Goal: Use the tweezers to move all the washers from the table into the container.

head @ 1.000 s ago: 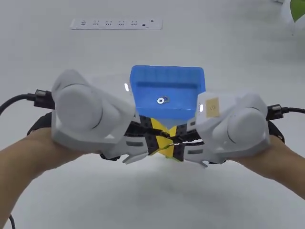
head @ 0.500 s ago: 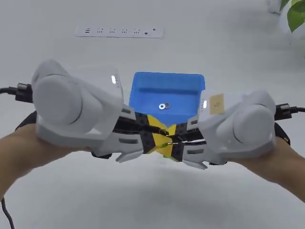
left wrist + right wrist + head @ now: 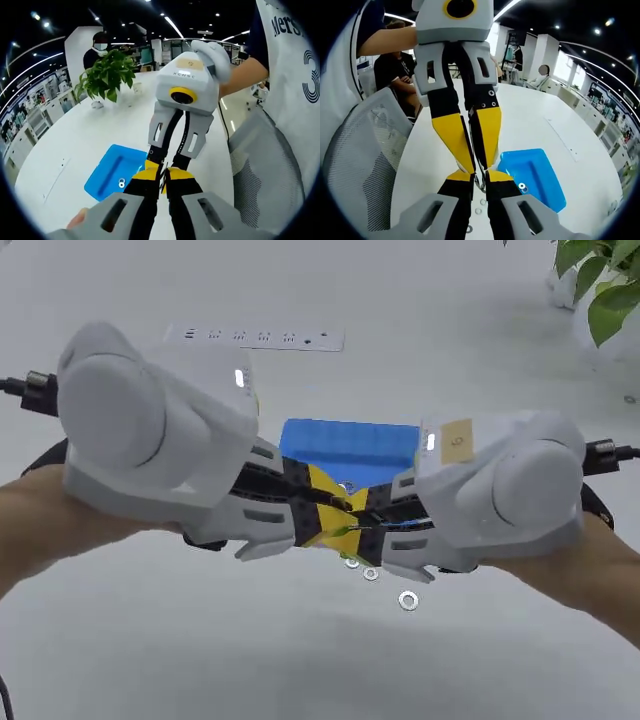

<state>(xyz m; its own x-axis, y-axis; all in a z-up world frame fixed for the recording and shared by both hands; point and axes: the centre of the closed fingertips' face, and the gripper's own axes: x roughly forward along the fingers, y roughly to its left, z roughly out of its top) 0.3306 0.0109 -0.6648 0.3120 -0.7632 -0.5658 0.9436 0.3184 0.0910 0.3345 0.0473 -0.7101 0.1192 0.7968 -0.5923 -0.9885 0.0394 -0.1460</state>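
Washers just beside the jaw tips

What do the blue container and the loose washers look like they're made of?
Blue container: probably plastic, uniformly coloured, smooth, slightly glossy, moulded rim. Washers: likely metal, silvery with bright glints; too small to tell the alloy.

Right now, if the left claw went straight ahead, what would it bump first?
The right claw. It faces the left claw tip to tip, apparently touching it already, though depth is hard to judge.
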